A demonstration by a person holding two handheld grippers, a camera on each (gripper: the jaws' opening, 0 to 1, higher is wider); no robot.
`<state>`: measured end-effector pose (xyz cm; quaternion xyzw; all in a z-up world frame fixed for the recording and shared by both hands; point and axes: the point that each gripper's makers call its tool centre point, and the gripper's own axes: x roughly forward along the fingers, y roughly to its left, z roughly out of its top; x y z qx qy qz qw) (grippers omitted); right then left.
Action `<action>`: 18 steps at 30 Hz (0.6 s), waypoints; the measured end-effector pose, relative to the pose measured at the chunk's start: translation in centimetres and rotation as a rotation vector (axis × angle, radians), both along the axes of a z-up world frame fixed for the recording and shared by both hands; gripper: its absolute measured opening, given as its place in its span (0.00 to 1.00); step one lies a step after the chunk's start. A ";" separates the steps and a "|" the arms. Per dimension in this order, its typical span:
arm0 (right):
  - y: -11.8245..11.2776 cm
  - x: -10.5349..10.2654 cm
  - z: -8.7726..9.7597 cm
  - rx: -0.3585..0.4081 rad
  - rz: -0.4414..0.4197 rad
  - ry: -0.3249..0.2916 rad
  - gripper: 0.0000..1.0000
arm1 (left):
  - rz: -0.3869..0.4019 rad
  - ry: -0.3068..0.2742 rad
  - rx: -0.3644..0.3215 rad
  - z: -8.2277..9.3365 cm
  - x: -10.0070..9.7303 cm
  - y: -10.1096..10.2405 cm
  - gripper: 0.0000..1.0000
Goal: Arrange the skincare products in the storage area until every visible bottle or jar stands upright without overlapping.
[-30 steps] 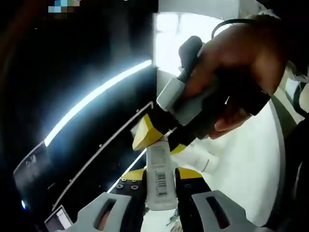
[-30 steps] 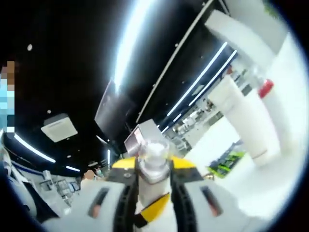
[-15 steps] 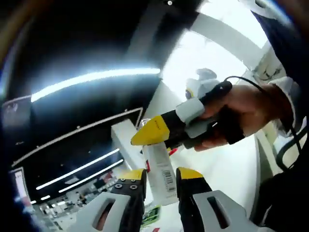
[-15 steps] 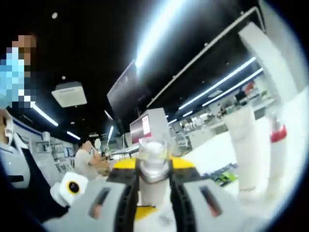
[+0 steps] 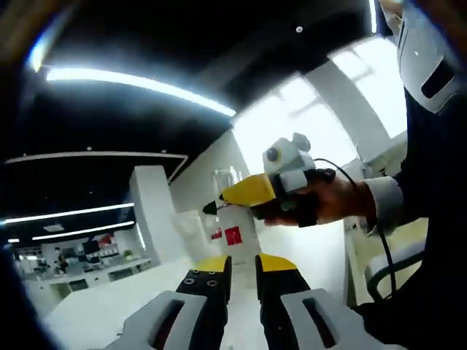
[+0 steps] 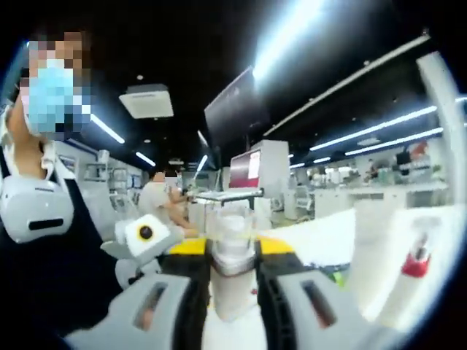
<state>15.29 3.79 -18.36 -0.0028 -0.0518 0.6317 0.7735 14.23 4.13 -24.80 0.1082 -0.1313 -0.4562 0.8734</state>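
Right gripper [image 6: 232,273] clamped on clear-capped bottle [image 6: 232,251], left gripper [image 5: 241,264] narrowed and seemingly empty: best lowered plumb onto bare white desk [image 5: 102,310], clear of tube [image 6: 379,255] and red-capped bottle [image 6: 417,281].

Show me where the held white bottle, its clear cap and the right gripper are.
white bottle [image 5: 235,235]: left gripper view, labelled body.
clear cap [image 6: 233,225]: right gripper view, cap side.
right gripper [image 5: 219,203]: left gripper view, yellow jaw tips.

Left gripper view – close, low, tilted up toward ceiling lights; bottle [image 5: 232,235] at 12 o'clock. Right gripper view – close, faces opposite way; shares that bottle [image 6: 232,271].
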 end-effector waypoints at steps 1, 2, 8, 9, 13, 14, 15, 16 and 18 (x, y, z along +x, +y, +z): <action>-0.1 -0.1 -0.2 -0.017 0.014 -0.007 0.21 | -0.013 0.011 0.002 -0.2 -0.1 -0.2 0.13; -0.2 -0.4 -0.3 -0.027 0.033 -0.010 0.21 | -0.021 0.019 0.000 -0.3 -0.1 -0.4 0.14; 0.2 -2.0 -1.0 -0.021 0.145 0.000 0.21 | -0.094 0.087 0.016 -1.5 -0.6 -1.9 0.21; 0.2 -1.9 -1.1 -0.019 0.147 -0.003 0.21 | -0.100 0.088 0.017 -1.5 -0.7 -1.9 0.22; 0.2 -2.2 -1.1 0.002 0.174 0.014 0.22 | -0.121 0.100 0.008 -1.5 -1.1 -2.1 0.22; 0.2 -2.2 -1.1 0.004 0.171 0.017 0.22 | -0.120 0.103 0.008 -1.5 -1.2 -2.0 0.22; 0.3 -2.2 -1.1 0.004 0.165 0.015 0.22 | -0.101 0.100 0.016 -1.5 -1.0 -1.8 0.22; 0.4 -2.1 -1.2 0.000 0.149 0.004 0.22 | -0.071 0.084 0.036 -1.6 -0.7 -1.6 0.21; 0.7 -1.8 -1.7 -0.052 0.103 -0.053 0.22 | -0.028 0.071 0.081 -2.1 -0.3 -1.4 0.21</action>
